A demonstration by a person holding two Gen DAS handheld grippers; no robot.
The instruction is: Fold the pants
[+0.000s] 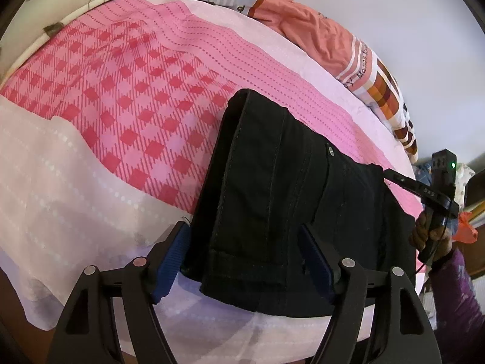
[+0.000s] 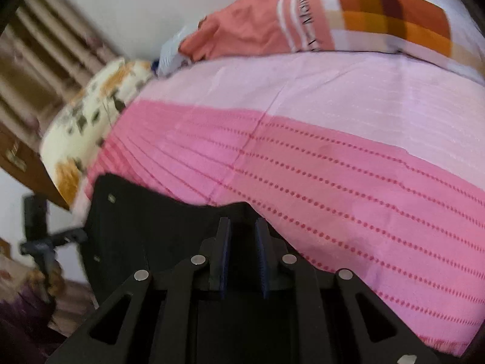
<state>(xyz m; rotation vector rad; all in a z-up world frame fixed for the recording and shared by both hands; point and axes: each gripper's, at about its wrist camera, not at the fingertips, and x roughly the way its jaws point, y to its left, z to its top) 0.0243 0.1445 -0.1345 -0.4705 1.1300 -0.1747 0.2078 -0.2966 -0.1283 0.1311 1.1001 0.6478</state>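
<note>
The black pants point(image 1: 282, 200) lie folded into a compact stack on the pink bed sheet point(image 1: 121, 91), near the bed's front edge. My left gripper point(image 1: 242, 257) is open, its blue-padded fingers point(image 1: 169, 264) straddling the near end of the stack. My right gripper point(image 2: 242, 230) sits over the pants' far edge point(image 2: 145, 221), its jaws close together with a narrow gap and dark cloth around them; whether they pinch it is unclear. The right gripper also shows at the right of the left wrist view point(image 1: 436, 194).
A peach and orange patterned blanket point(image 1: 333, 42) is bunched along the wall side of the bed. A floral pillow point(image 2: 88, 121) lies at the bed's head. A pale pink sheet fold point(image 1: 60, 188) covers the near left. Wooden furniture point(image 2: 27, 157) stands beside the bed.
</note>
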